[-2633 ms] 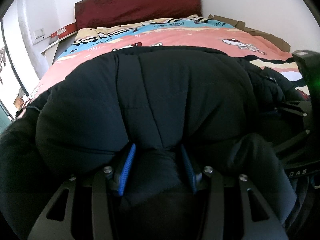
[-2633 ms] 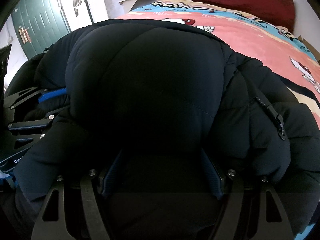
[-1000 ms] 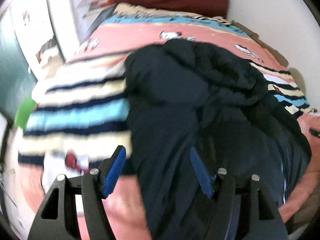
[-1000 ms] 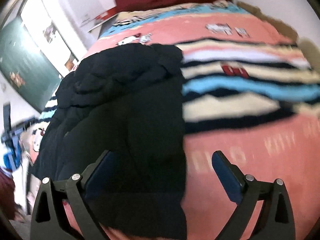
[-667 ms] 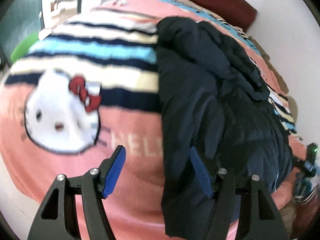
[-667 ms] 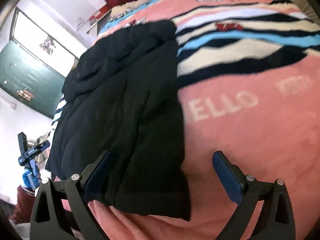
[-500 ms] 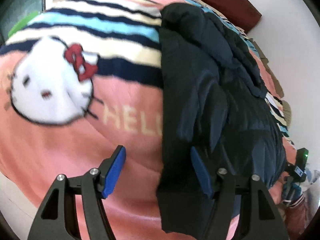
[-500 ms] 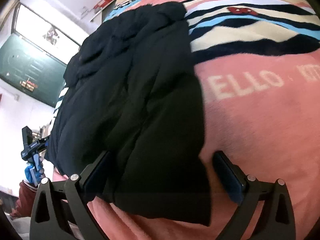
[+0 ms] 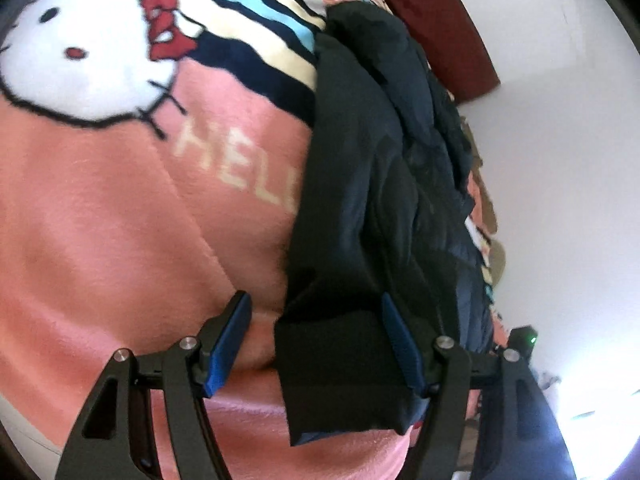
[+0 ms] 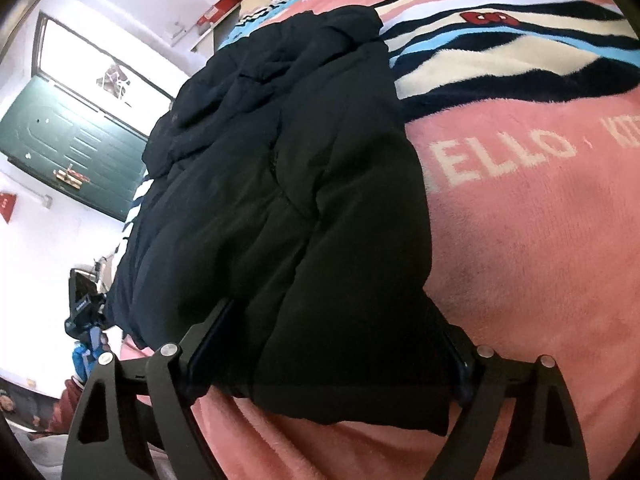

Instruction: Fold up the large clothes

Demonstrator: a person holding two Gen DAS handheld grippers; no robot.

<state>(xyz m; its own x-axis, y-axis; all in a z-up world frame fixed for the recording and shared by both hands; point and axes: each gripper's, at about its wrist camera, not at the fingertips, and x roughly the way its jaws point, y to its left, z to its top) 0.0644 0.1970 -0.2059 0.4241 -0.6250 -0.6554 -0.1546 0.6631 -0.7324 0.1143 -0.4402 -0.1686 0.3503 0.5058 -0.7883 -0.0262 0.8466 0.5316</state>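
Note:
A black puffer jacket (image 9: 376,184) lies lengthwise on the pink Hello Kitty blanket (image 9: 120,220), hood end far, hem end near. My left gripper (image 9: 320,344) is open, its jaws astride the jacket's near left corner; the right blue pad (image 9: 400,344) is over the fabric, the left one over the blanket. In the right wrist view the jacket (image 10: 280,184) fills the middle. My right gripper (image 10: 332,344) is open wide, its jaws spanning the jacket's near right hem, which partly hides both pads.
A dark red headboard cushion (image 9: 432,28) stands at the bed's far end by a white wall. A green door (image 10: 68,148) and a window are left of the bed. The other gripper shows at the edge of each view (image 10: 84,308).
Both grippers have let go of the bunched jacket and opened. The jacket now lies spread on the blanket. Both grippers have come down to its near hem corners.

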